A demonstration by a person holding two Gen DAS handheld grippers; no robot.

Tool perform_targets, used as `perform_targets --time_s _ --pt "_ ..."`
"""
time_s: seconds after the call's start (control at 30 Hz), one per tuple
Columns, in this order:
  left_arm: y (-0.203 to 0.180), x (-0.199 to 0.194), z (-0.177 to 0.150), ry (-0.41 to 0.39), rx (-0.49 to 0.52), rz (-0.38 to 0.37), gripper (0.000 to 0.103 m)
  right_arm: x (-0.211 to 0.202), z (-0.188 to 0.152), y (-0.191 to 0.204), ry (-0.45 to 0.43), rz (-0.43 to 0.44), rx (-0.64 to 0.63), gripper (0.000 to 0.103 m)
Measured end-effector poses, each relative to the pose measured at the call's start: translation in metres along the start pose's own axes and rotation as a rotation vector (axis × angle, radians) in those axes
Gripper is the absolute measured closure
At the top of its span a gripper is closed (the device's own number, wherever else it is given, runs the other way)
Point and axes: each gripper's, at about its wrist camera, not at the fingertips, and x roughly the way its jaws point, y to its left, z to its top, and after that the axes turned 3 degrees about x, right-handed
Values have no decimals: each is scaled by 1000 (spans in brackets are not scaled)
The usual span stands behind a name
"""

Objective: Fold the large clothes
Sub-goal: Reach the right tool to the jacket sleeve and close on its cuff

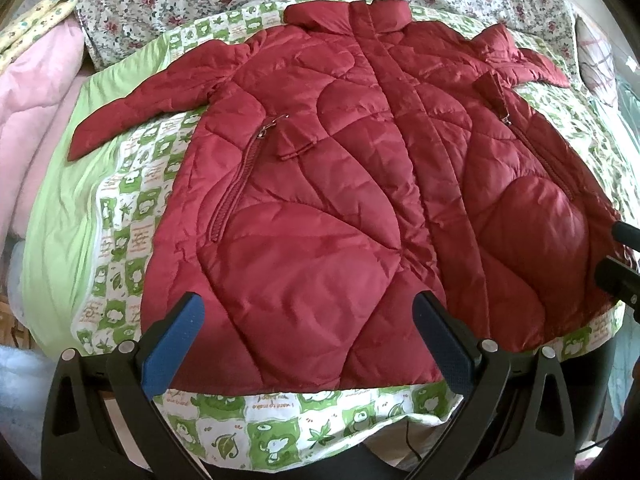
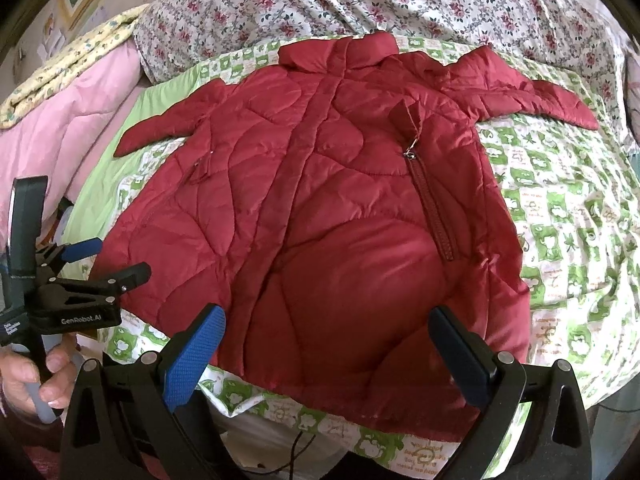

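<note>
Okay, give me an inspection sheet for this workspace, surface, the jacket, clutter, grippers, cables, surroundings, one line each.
Surface: green and white patterned sheet on a bed, lightly wrinkled.
Job's things: red quilted jacket lies flat, front up, unfolded, both sleeves spread outward, collar at the far end.
Clutter: pink quilt and yellow patterned cloth bunched at the left side.
Grippers: left gripper open over the hem, holding nothing; right gripper open over the hem, holding nothing.
Cables: thin dark cable hangs below the near bed edge.
Surroundings: floral bedding beyond the jacket; a hand holds the left gripper's handle.
</note>
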Motion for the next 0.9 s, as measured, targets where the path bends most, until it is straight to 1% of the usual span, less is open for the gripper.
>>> perform_targets --time_s 0.07,0.3,0.47,0.57,0.73,0.9 --pt "-1 2 1 -1 3 -1 0 1 1 -3 6 -14 3 1" --pt "-2 8 8 0 13 14 0 -3 9 -21 -18 0 57 1" --pt "1 13 16 -2 -8 -11 0 -5 17 -38 -45 11 96 1" --pt "4 15 21 -7 -20 -13 0 -6 23 -52 -65 0 121 1" --pt "11 22 32 -13 -14 39 0 -8 38 -89 -116 -6 188 1" --pt "18 23 45 -28 -22 52 0 -2 67 -137 -168 -54 237 1"
